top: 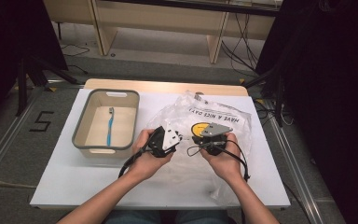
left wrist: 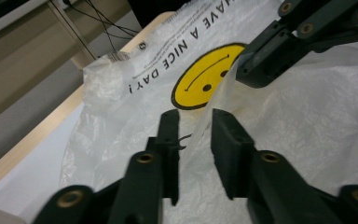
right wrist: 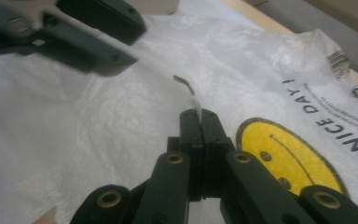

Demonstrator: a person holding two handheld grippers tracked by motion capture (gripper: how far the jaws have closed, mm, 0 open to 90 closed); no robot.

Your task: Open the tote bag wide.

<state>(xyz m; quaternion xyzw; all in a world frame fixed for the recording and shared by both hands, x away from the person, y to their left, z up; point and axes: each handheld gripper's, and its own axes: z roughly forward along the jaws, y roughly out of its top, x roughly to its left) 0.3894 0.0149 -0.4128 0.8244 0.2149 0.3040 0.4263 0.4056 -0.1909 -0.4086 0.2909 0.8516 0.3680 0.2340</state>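
A thin, crinkled white plastic bag (top: 214, 116) printed with a round yellow smiley face (left wrist: 204, 78) and the black words "HAVE A NICE DAY!" lies on the white table (top: 65, 177), just right of a grey-rimmed beige tub (top: 81, 135) holding a blue toothbrush (top: 109, 125). The right gripper (right wrist: 199, 116) is clamped on a raised fold of the bag's film. The left gripper (left wrist: 195, 123) stands parted around the same fold, its pads not pressing.

White table (top: 74, 179), plastic bag (top: 223, 116), grey bin (top: 81, 135)
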